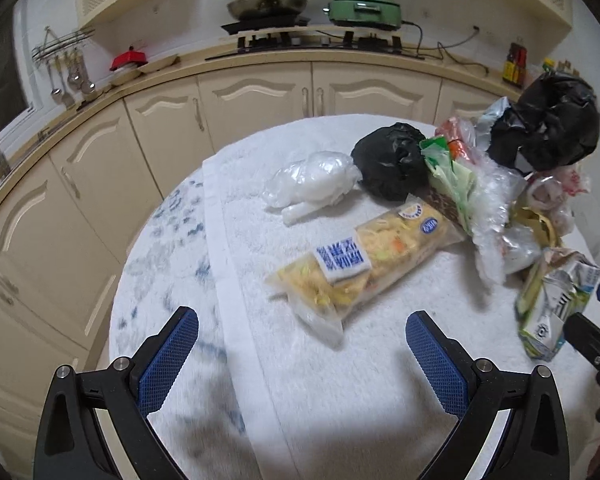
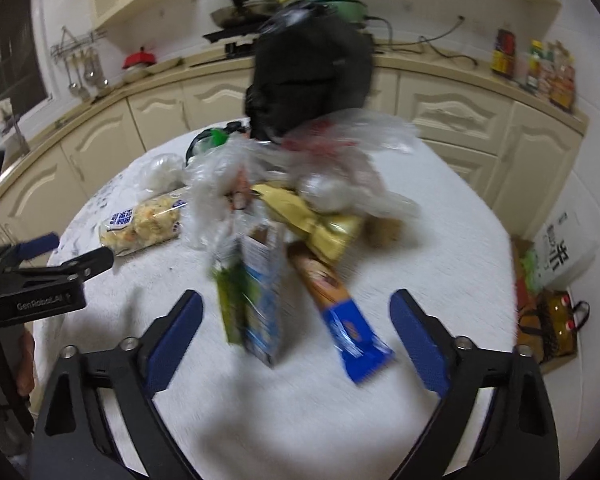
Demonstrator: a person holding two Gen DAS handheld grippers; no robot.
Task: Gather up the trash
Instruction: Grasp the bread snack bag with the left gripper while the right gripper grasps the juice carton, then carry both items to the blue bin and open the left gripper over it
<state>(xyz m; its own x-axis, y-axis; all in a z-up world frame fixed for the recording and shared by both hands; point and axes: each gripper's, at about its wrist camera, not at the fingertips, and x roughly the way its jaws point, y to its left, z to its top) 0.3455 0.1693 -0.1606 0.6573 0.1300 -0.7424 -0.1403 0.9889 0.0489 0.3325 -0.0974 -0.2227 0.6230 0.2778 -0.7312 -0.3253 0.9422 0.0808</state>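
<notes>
While a kitchen of cream cabinets (image 1: 256, 92) curves across the background, a round bench (image 1: 380, 380) draped in a white fluffy cloth fills the foreground. Every place below is given relative to the noodle packet (image 1: 364, 268), a long clear packet of yellowish food with a blue and white label, lying near the middle of the bench.

Beyond the packet and to its right, as the left wrist view has it, stands the largest piece of trash, a bulging black bag (image 1: 548, 124) on top of a heap of crumpled clear and coloured plastic wrappers (image 1: 484, 196). A smaller black bag (image 1: 392, 160) sits just beyond the packet's far end, and a scrunched white plastic bag (image 1: 312, 184) lies left of that one. To the packet's right, near the bench edge, stands a crushed green and white carton (image 1: 552, 300). In the right wrist view a long orange and blue wrapper (image 2: 340, 312) lies just right of that carton.

Nearer than the packet, the left tool (image 1: 302, 344) hangs over bare cloth with its blue-padded fingers apart, gripping nothing. Over the carton and the orange wrapper, the right tool (image 2: 296, 332) has its fingers apart, touching neither; both views are motion-blurred.
</notes>
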